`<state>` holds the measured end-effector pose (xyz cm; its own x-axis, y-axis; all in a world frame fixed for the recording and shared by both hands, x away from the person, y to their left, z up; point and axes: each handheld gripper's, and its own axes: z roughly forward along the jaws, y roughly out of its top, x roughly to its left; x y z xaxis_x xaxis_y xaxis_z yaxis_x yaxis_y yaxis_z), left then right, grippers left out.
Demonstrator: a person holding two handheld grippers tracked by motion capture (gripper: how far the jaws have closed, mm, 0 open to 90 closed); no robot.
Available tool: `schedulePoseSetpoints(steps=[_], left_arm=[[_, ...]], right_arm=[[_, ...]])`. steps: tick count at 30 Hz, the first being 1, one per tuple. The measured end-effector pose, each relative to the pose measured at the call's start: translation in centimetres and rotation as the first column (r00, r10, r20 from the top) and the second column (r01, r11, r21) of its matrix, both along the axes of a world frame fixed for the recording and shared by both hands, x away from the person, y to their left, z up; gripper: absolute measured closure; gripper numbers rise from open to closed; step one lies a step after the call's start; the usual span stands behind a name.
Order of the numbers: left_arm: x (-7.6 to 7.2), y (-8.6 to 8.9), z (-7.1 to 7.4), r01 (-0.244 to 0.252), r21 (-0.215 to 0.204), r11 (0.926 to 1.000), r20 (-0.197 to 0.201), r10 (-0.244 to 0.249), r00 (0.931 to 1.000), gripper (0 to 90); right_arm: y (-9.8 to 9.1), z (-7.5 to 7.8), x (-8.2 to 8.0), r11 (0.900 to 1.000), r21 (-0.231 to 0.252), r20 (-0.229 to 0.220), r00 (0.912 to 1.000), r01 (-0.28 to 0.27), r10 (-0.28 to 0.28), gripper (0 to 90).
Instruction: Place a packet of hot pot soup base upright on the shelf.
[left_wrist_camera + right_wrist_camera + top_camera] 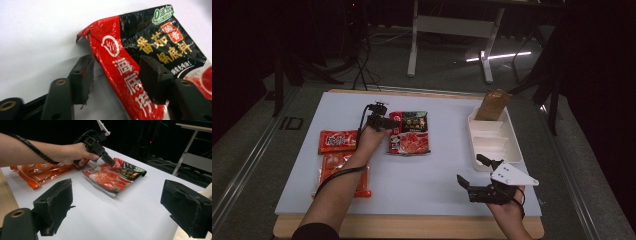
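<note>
We have the left gripper (117, 75) straddling a raised corner of the sauce packet (409, 132) mid-desk (437, 170), fingers seemingly not yet pinching. Lifting and binning remain. The right gripper (472, 172) waits, fingers spread, beside the tray (512, 145).

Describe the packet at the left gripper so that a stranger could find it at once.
On the white table top, look left of the white tray. The red-and-black packet lies near the middle. Unlike the orange packets at the left edge, it has a black upper half.
</note>
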<state>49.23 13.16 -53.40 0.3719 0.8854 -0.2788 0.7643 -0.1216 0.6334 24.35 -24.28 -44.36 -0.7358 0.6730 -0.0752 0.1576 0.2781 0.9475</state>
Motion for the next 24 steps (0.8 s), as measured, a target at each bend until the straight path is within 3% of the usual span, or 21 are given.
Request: schedulePoseSetpoints(steps=[3,9,13,18,22,24], left_arm=[[0.4,0.1,-0.3,-0.010,0.008,0.9999,-0.007,0.010,0.9999,48.5],[1.4,-0.1,-0.7,-0.030,-0.020,0.9993,-0.013,0.030,0.9995,51.1],[2.0,-0.4,-1.1,-0.079,-0.043,0.9959,-0.009,0.079,0.9968,56.7],[2.2,-0.9,-1.0,-0.049,0.013,0.9987,0.010,0.049,0.9988,59.5],[2.0,-1.6,-0.8,-0.032,0.083,0.9961,0.018,0.031,0.9994,61.6],[2.0,-1.6,-0.7,-0.039,0.095,0.9947,0.018,0.038,0.9991,72.6]], right_arm=[[0.1,-0.1,0.1,1.0000,-0.005,-0.005,1.0000,-0.005,0.005,10.4],[0.1,-0.2,0.1,0.9999,-0.012,-0.015,0.9999,-0.006,0.006,13.1],[0.1,-0.3,0.2,0.9999,-0.012,-0.013,0.9999,-0.008,0.008,13.0],[0.1,-0.4,0.3,0.9998,-0.018,-0.022,0.9997,-0.007,0.006,13.1],[0.2,-0.4,0.3,0.9997,-0.023,-0.021,0.9998,-0.008,0.008,13.2],[0.2,-0.4,0.3,0.9997,-0.023,-0.025,0.9996,-0.010,0.010,13.2]])
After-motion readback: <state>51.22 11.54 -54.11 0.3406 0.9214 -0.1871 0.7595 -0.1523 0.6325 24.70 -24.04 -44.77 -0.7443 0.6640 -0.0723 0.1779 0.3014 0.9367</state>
